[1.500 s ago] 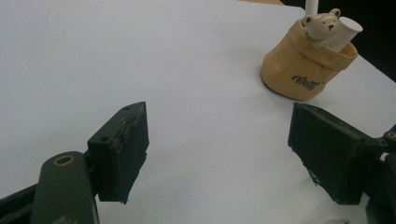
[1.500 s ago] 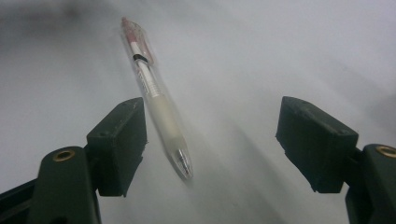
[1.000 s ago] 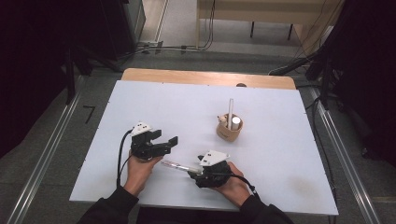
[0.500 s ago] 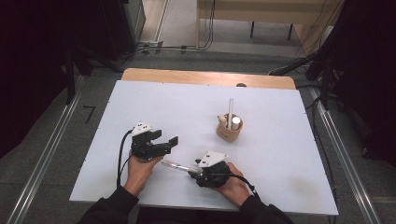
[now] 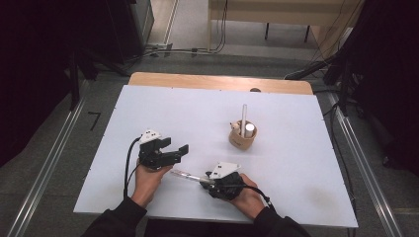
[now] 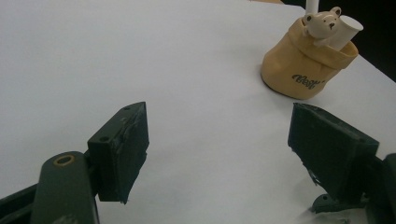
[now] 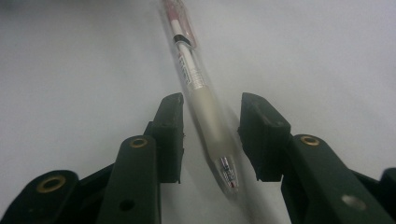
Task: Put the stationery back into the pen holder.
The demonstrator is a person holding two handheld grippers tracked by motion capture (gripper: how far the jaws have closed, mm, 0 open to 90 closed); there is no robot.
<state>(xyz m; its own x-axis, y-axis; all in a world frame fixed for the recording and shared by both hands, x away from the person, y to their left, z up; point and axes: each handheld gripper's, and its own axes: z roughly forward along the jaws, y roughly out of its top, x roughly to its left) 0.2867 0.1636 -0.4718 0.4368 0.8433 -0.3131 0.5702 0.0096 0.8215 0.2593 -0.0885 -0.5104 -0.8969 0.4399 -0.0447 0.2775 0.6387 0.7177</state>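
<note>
A clear pen [image 5: 187,175] with a white grip and red ink lies on the white table [image 5: 197,108] near its front edge. My right gripper [image 5: 203,181] points left along it. In the right gripper view the pen [image 7: 201,93] runs between the two jaws, which have just been closing; a thin gap still shows on each side, so my right gripper [image 7: 211,105] is open. My left gripper [image 5: 174,145] hovers left of the pen, jaws wide apart. In its own view the left gripper [image 6: 218,116] has nothing between its pads.
A tan pen cup [image 5: 242,138] with a small bear figure [image 6: 322,21] stands right of centre, holding a tall white tube [image 5: 244,116] and a short white cylinder. Wood shows at the table's far edge [image 5: 217,81]. Floor rails run along both sides.
Both hands have kept their places. The right gripper's jaws look a little narrower around the pen's near end.
</note>
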